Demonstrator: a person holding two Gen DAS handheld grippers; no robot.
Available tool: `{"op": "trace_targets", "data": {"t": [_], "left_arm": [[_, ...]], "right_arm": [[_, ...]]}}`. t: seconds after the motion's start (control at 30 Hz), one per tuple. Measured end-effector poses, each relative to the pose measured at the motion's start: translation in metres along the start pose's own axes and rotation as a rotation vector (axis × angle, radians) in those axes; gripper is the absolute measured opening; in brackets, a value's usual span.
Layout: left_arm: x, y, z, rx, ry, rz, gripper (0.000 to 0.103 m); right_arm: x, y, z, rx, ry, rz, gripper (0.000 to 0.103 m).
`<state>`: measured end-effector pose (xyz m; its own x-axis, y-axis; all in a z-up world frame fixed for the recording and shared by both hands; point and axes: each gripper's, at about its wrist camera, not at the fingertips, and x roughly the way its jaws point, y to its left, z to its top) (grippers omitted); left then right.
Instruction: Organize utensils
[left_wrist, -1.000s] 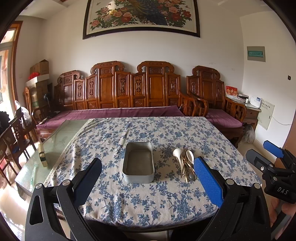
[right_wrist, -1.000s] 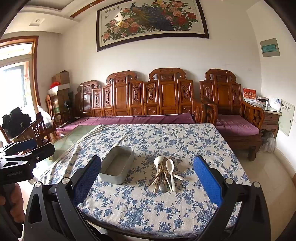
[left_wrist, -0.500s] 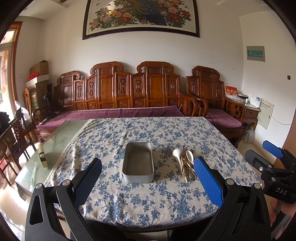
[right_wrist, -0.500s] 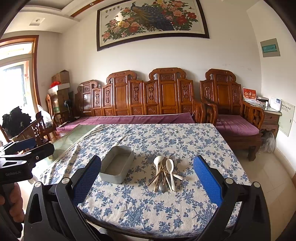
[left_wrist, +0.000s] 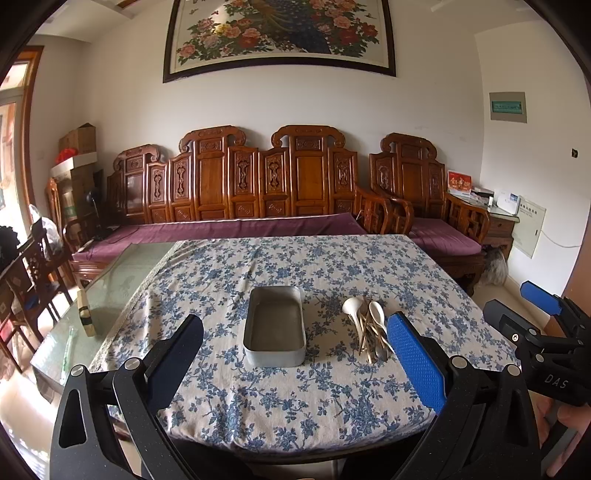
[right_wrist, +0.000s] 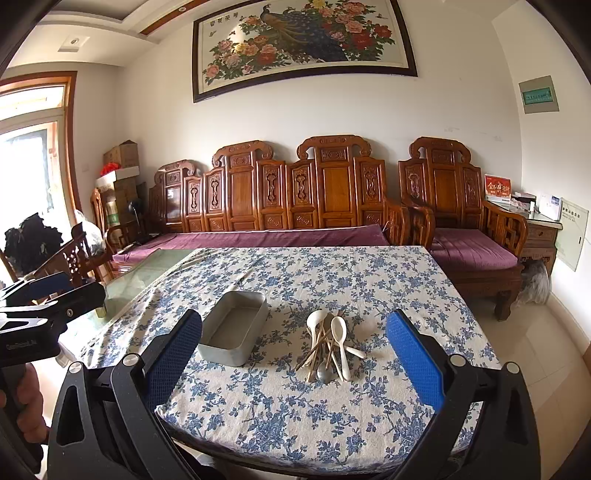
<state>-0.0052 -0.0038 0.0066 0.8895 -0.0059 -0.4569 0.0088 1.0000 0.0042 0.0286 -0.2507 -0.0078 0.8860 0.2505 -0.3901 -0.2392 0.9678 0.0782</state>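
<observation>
A pile of utensils (right_wrist: 328, 343), with white spoons, wooden chopsticks and a metal spoon, lies on the floral tablecloth (right_wrist: 314, 410); it also shows in the left wrist view (left_wrist: 371, 330). An empty grey metal tin (left_wrist: 275, 325) stands just left of the pile and shows in the right wrist view too (right_wrist: 233, 326). My left gripper (left_wrist: 295, 365) is open and empty, held before the near table edge. My right gripper (right_wrist: 293, 363) is open and empty, also short of the table. Each gripper shows at the edge of the other's view.
The table's left part is bare glass (left_wrist: 122, 280) with a small block (left_wrist: 85, 317) on it. A carved wooden bench with purple cushions (left_wrist: 236, 229) stands behind the table, an armchair (right_wrist: 469, 240) at the back right, dark chairs (left_wrist: 26, 280) at the left.
</observation>
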Motion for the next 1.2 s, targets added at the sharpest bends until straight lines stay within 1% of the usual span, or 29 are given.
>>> {"op": "trace_targets", "data": {"t": [1.2], "left_arm": [[-0.0018,-0.0027,0.0022,0.004,-0.001,-0.001,0.097]], "right_arm": [[0.0039,0.0005,-0.0046,0.003,0.000,0.000,0.101]]}}
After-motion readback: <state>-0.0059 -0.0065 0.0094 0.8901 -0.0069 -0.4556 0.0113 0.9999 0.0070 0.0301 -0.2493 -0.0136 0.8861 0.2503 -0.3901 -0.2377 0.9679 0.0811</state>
